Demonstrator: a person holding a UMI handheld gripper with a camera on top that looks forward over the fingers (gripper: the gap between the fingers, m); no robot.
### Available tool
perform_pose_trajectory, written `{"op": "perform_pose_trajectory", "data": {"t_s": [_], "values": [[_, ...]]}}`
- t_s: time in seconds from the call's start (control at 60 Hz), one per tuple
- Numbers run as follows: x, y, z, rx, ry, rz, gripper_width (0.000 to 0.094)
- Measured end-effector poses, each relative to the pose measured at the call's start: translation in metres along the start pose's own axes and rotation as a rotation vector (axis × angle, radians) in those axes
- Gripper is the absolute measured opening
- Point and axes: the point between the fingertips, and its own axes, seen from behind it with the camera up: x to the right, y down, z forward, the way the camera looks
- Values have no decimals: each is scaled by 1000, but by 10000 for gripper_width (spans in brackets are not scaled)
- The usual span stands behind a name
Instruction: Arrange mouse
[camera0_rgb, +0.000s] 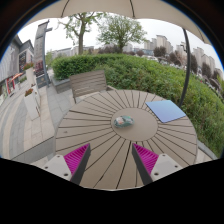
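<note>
Ahead, the spread tool (112, 160) hovers short of a small, indistinct mouse (123, 122) beside a blue pad (165, 110)

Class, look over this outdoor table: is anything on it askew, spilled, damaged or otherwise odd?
Nothing spilled or damaged. The mouse lies mid-table on bare slats, apart from the mouse pad near the table's far edge. The open gripper holds nothing.

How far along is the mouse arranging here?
Nothing looks done yet: the mouse lies mid-table, apart from the mouse pad at the far side. The hand-held gripper is open and empty, short of the mouse. Grasping and placing remain.
</note>
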Motion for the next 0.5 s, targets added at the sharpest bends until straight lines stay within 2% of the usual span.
{"op": "perform_pose_trajectory", "data": {"t_s": [0.233,0.5], "values": [[10,-16,93,38,37,16,853],[28,-25,185,18,61,49,856]]}}
